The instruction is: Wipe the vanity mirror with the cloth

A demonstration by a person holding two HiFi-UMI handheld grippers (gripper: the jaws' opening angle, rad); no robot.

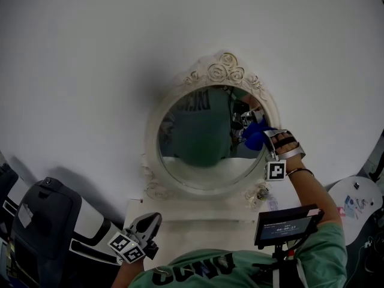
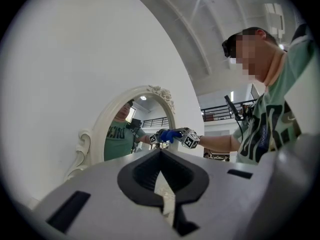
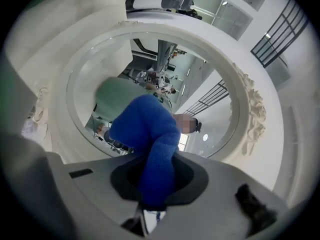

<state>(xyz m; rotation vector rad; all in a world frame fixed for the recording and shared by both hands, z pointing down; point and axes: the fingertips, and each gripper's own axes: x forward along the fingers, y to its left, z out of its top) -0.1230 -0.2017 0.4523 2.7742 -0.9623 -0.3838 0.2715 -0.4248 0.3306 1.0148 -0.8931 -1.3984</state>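
Jaws together and empty, left gripper (image 1: pixel 148 222) hangs low, clear of the vanity mirror (image 1: pixel 198 140), while right gripper (image 1: pixel 255 131) clamps the blue cloth (image 1: pixel 258 138), apparently pressing it to the glass's right edge for wiping.

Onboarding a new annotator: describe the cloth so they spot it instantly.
Find the oval vanity mirror in its ornate white frame against the white wall. At the mirror's right edge, the right gripper holds the cloth: a bunched wad, the only bright blue thing there.
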